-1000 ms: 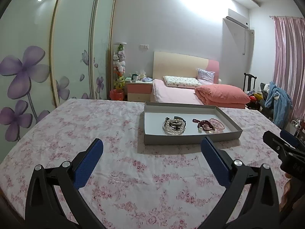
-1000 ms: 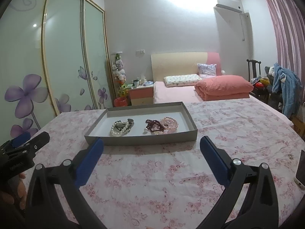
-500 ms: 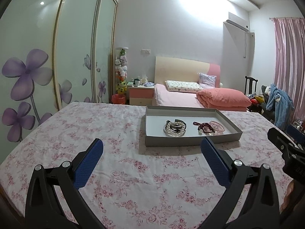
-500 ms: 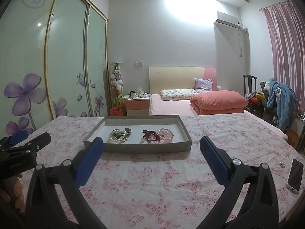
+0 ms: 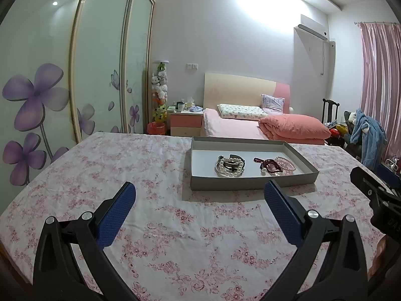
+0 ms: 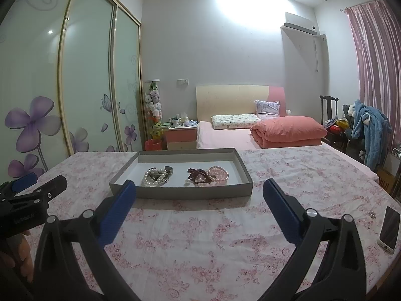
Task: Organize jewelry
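- The left gripper (image 5: 200, 195) hung over the floral cloth (image 5: 105, 165), its fingers wide apart and holding nothing.
- The grey tray (image 6: 180, 192) sat on the cloth ahead of both grippers, holding pearls (image 6: 153, 176) at its left, dark beads (image 6: 198, 175) and a pink bracelet (image 6: 218, 173) at its right.
- The right gripper (image 6: 199, 194) had its fingers spread and empty.
- A phone (image 6: 389, 228) lay far right.

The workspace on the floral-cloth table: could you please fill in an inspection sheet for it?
Surface: table with pink floral cloth, flat.
Job's things: shallow grey cardboard tray holding white pearl bracelet, dark red bead string, pink bead bracelet.
Clutter: smartphone at the right edge.
Grippers: left gripper and right gripper open, empty, short of the tray.
Cables: nothing seen.
Surroundings: pink bed, flowered wardrobe doors.
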Demonstrator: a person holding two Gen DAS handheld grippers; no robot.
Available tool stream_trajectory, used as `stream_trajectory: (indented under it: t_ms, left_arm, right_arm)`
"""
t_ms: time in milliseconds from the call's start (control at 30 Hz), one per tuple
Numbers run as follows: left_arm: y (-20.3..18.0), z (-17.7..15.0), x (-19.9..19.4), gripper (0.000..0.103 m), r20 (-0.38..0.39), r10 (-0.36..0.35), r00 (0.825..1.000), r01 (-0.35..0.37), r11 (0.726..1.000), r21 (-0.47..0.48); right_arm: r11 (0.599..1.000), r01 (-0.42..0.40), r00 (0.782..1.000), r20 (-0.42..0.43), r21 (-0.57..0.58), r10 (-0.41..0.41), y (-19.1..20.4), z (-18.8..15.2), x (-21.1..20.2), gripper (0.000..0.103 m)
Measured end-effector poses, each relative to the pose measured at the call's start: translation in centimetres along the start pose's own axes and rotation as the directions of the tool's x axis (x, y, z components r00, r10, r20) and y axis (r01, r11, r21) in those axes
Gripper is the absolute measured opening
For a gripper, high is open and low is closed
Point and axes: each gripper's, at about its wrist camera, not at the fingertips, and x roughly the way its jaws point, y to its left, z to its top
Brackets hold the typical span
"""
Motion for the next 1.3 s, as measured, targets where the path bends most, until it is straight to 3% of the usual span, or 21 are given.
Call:
stream_trajectory:
  t_ms: [1300]
  left_arm:
    - [-0.41, -0.45, -0.03, 0.101, -0.006, -0.002, 1.000, 0.002, 1.000, 0.004]
  right_arm:
    - [1.000, -0.001, 1.000, -0.005, 0.002, 0.001, 0.20, -0.06, 0.24, 0.099]
